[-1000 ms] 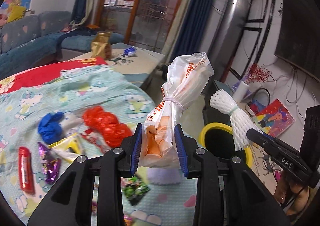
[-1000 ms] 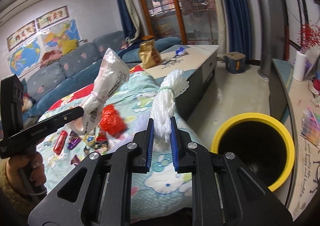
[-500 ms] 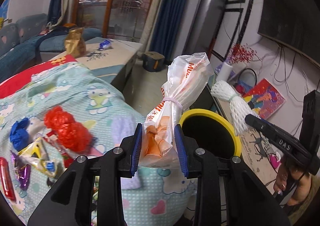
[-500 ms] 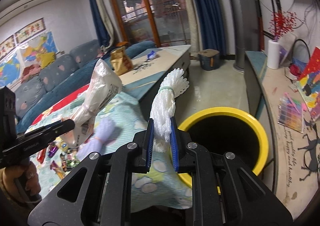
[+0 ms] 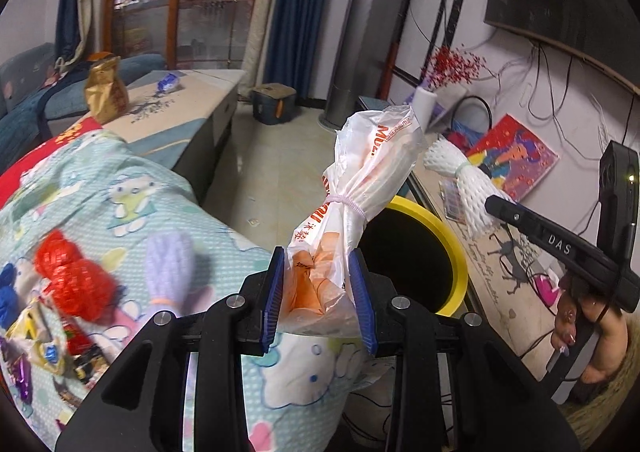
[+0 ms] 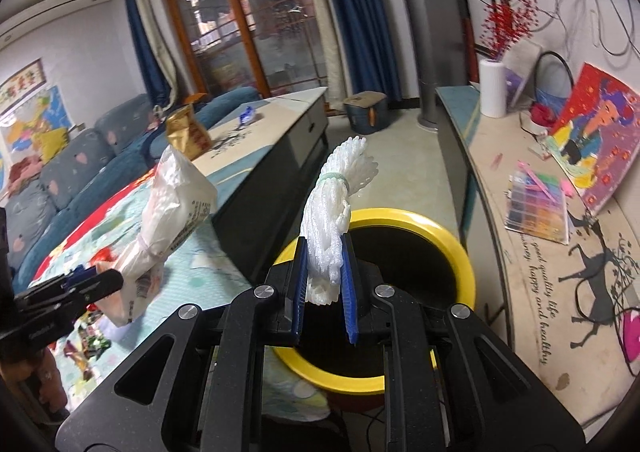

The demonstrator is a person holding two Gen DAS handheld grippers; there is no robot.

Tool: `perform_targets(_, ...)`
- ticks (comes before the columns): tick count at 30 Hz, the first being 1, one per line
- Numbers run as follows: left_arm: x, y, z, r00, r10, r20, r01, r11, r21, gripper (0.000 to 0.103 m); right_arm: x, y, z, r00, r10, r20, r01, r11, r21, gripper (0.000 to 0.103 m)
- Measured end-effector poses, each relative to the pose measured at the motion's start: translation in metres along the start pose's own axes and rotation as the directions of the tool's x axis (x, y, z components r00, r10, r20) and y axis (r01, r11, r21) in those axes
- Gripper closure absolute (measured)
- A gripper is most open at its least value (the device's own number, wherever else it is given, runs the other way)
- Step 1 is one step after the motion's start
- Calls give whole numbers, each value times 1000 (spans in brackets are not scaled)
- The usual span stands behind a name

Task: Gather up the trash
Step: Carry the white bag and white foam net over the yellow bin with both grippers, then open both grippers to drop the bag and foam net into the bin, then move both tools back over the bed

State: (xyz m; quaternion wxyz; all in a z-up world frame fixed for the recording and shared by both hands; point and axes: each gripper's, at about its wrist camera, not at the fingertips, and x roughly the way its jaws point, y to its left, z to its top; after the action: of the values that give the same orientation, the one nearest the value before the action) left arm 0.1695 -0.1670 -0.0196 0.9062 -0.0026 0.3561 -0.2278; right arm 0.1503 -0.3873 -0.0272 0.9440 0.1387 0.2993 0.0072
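Note:
My left gripper point(image 5: 318, 294) is shut on a white and orange plastic bag point(image 5: 360, 196) tied with a band, held upright just left of the yellow bin point(image 5: 444, 236). My right gripper point(image 6: 323, 288) is shut on a white foam net bundle point(image 6: 334, 220), held over the near rim of the yellow bin point(image 6: 460, 256). The foam net point(image 5: 460, 188) and right gripper show in the left wrist view above the bin's far side. The bag point(image 6: 168, 208) and the left gripper show at the left of the right wrist view.
Loose trash lies on the cartoon-print cloth point(image 5: 160, 212): a red net ball point(image 5: 72, 280), a lilac bundle point(image 5: 170, 268), a blue bundle point(image 5: 6, 296), wrappers point(image 5: 36, 340). A coffee table point(image 5: 188, 100) holds a gold bag point(image 5: 106, 88). A low shelf point(image 6: 532, 236) runs right of the bin.
Both grippers have swung right with their loads, away from the cloth toward the yellow bin. The foam net now hangs over the bin's rim and the bag is beside it.

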Motion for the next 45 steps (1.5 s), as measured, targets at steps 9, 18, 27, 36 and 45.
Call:
perform_targets(9, 45, -25, 3, 998, -12, -64, 14, 999, 37, 71, 10, -32, -5, 999, -43, -23, 44, 998, 38, 92)
perform_targets(18, 84, -41, 6, 993, -22, -116, 29, 998, 63, 70, 21, -48, -13, 996, -57, -70, 61, 996, 59, 92)
perform_targets(27, 116, -41, 10, 989, -51, -139, 53, 998, 13, 25, 34, -64, -23, 990, -70, -119, 85, 989, 122, 62)
perform_targets(36, 94, -23, 9, 996, -35, -88, 30, 998, -56, 7, 28, -67, -25, 989, -115, -96, 126, 984, 123, 47)
perform_targets(45, 43, 7, -1, 999, 32, -20, -34, 990, -134, 6, 14, -33, -18, 996, -78, -39, 81, 995, 59, 39)
